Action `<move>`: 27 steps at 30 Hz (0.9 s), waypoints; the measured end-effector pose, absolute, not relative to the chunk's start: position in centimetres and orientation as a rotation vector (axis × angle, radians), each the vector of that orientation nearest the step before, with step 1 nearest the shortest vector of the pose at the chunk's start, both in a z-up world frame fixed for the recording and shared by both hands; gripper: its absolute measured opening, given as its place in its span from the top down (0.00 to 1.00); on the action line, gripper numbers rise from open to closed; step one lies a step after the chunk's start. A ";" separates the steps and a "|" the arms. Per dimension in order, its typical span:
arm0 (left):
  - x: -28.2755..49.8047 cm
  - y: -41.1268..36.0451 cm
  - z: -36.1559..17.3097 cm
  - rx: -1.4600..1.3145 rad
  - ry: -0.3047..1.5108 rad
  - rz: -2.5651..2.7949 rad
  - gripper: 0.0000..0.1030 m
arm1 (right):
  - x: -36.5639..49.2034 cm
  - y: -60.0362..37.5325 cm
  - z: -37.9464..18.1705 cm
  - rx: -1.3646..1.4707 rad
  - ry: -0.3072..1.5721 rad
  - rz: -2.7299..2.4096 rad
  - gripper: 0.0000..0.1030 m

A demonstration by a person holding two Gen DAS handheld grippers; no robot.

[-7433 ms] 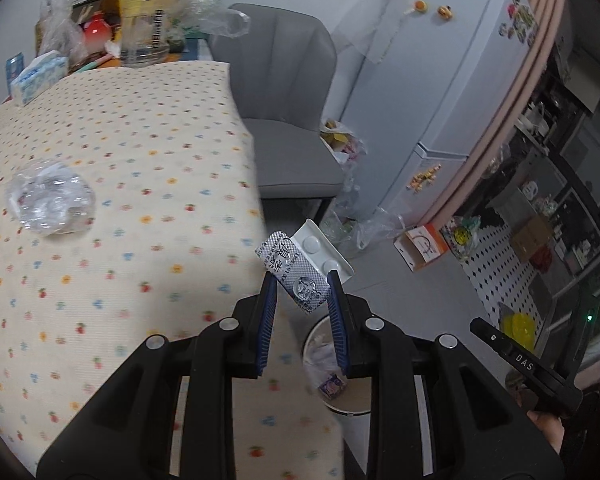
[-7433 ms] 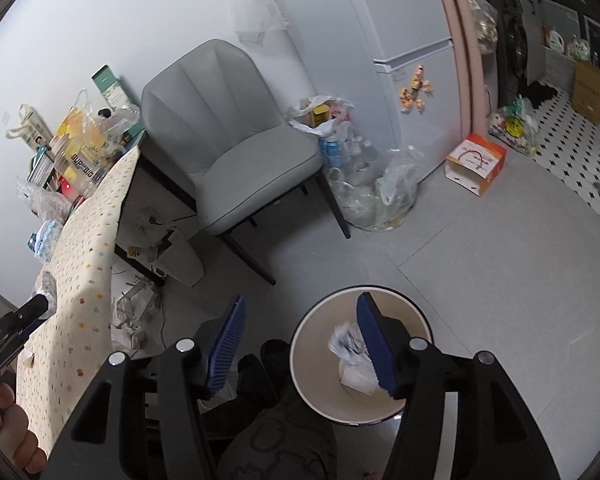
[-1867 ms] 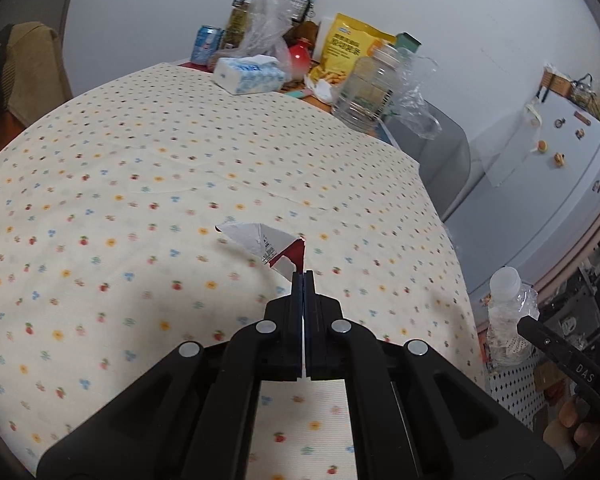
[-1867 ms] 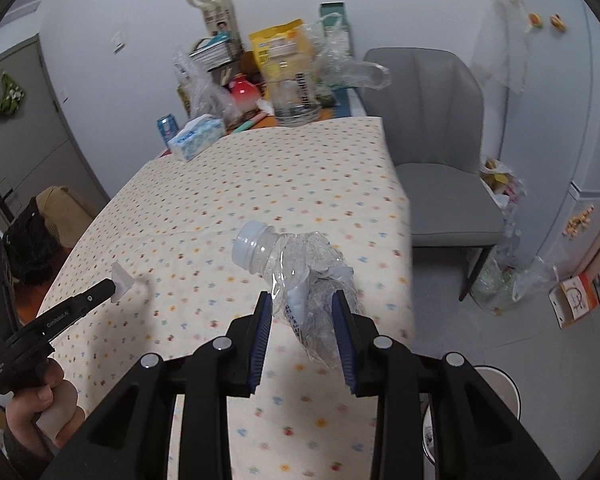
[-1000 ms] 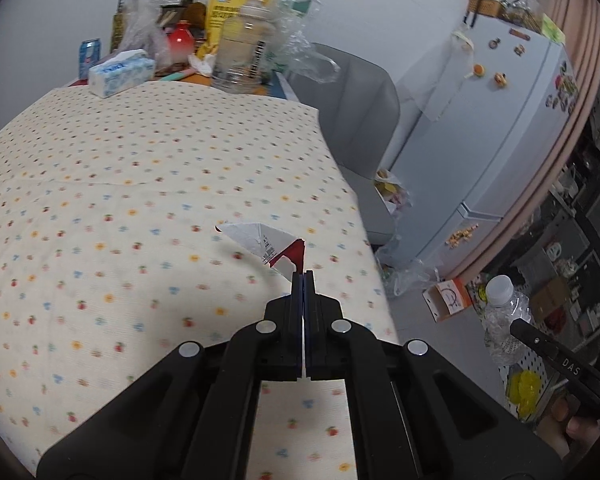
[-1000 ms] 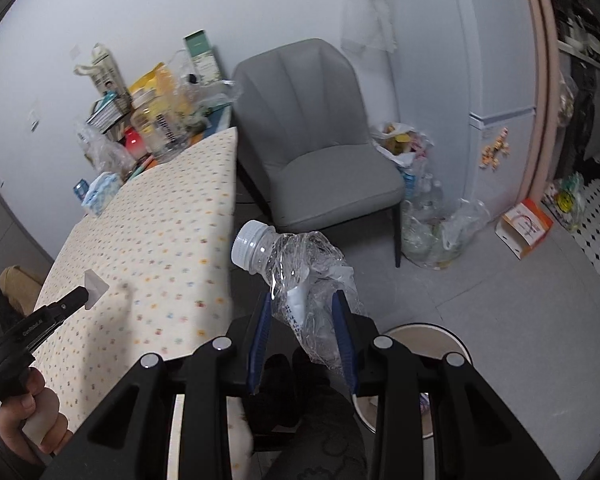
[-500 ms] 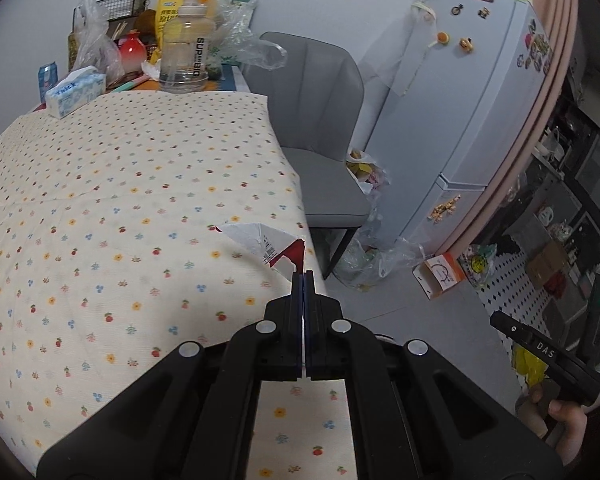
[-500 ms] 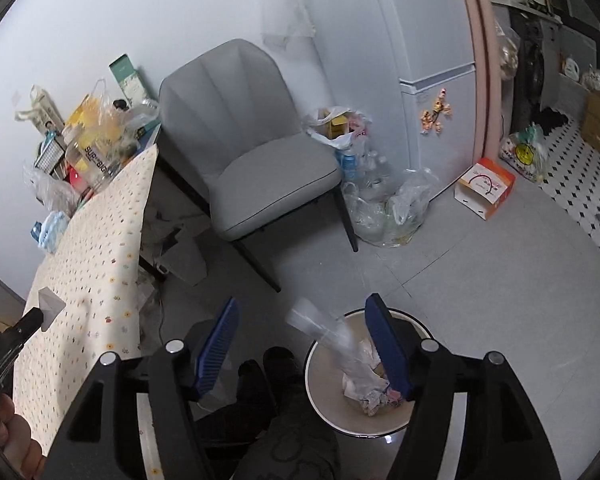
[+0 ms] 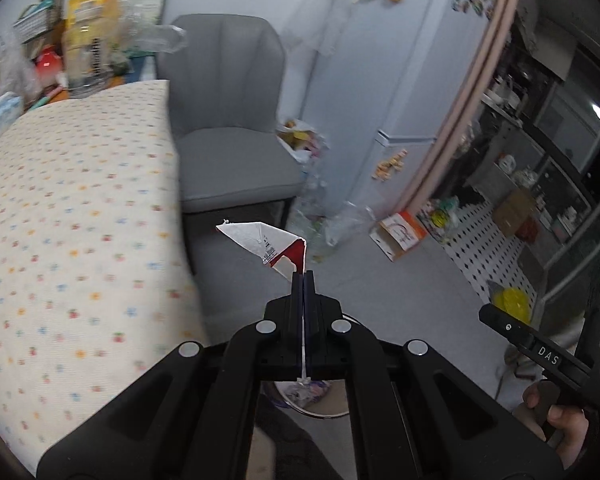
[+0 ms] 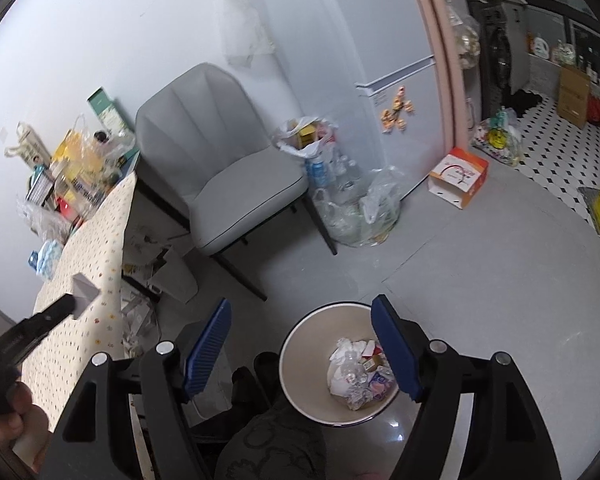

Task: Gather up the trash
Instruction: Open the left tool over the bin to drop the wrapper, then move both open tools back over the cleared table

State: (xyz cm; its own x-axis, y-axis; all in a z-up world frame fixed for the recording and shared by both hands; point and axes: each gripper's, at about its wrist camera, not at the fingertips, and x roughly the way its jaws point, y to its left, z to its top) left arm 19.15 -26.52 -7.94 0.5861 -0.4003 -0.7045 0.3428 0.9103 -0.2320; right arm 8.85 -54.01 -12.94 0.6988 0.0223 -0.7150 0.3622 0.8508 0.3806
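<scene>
Left tool [image 9: 303,276] pinches wrapper scrap [image 9: 268,242]; right tool [image 10: 300,348] opening, empty, over bin [image 10: 300,364]

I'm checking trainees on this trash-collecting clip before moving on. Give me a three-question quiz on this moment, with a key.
1. True or false: the left gripper is shut on a torn white and red wrapper.
2. What lies between the right gripper's blue pads? A) a crushed bottle B) nothing, only the bin seen below C) a tissue pack
3. Fill in: the crushed clear bottle now lies in the ____.

Key:
1. True; the scrap sticks out from the pressed-together fingers.
2. B; the jaws are opening, empty, above the round trash bin.
3. Trash bin, among the other scraps.
</scene>
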 end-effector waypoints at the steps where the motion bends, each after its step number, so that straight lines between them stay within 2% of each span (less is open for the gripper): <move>1: 19.2 -27.5 -8.1 -0.067 0.849 -0.456 0.98 | 8.4 -54.5 -12.9 0.538 0.777 -0.211 0.31; 5: 19.2 -31.3 -8.9 -0.072 0.910 -0.587 0.98 | 6.7 -56.5 -12.8 0.561 0.767 -0.248 0.31; 7: 19.3 -32.5 -9.1 -0.074 0.940 -0.636 0.93 | 6.1 -57.2 -12.8 0.569 0.762 -0.263 0.31; 8: 19.3 -32.8 -9.4 -0.082 0.953 -0.653 0.75 | 5.9 -57.6 -12.9 0.572 0.760 -0.270 0.31; 9: 19.4 -32.9 -9.5 -0.107 0.966 -0.675 0.46 | 5.6 -57.9 -12.9 0.575 0.758 -0.274 0.31; 10: 19.3 -32.6 -9.5 -0.136 0.958 -0.680 0.30 | 5.4 -58.1 -12.9 0.580 0.756 -0.276 0.31; 19: 18.5 -28.9 -9.1 -0.161 0.907 -0.577 0.07 | 6.1 -56.6 -13.6 0.577 0.773 -0.230 0.31; 27: 17.6 -22.7 -7.7 -0.205 0.869 -0.473 0.06 | 7.1 -53.2 -12.0 0.535 0.770 -0.157 0.25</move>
State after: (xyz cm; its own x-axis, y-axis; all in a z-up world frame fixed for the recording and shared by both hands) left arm 17.55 -22.71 -7.72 0.5512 -0.4780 -0.6838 0.3147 0.8782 -0.3602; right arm 7.07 -53.16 -12.01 0.7138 0.0568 -0.6980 0.3252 0.8559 0.4022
